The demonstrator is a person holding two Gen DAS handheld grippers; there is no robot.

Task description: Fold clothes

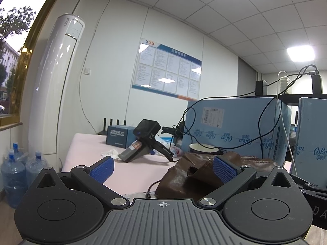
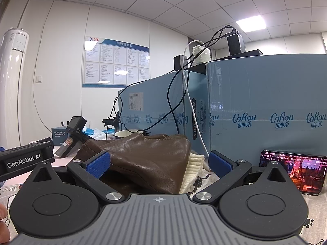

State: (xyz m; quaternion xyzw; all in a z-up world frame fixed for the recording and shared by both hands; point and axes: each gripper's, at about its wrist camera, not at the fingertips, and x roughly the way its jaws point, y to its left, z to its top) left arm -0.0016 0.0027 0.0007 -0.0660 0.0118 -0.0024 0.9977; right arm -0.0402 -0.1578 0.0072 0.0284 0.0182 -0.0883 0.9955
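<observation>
A brown leather garment [image 2: 147,159] lies bunched on the table, with a cream knitted piece [image 2: 194,167] under its right side. My right gripper [image 2: 159,164] is open, its blue-padded jaws spread wide on either side of the garment's near part. In the left wrist view the same brown garment [image 1: 184,179] lies ahead and to the right. My left gripper [image 1: 163,171] is open; its right pad [image 1: 223,170] is in front of the garment's folds, its left pad over bare pink table [image 1: 130,175].
Large blue cartons [image 2: 265,106] stand right behind the garment, with cables hanging over them. A phone [image 2: 292,173] leans on the right carton. A handheld camera device [image 1: 143,140], a small box [image 1: 117,135], a cup [image 1: 201,148] and tissue lie further back. The left gripper's body [image 2: 26,159] shows at the left.
</observation>
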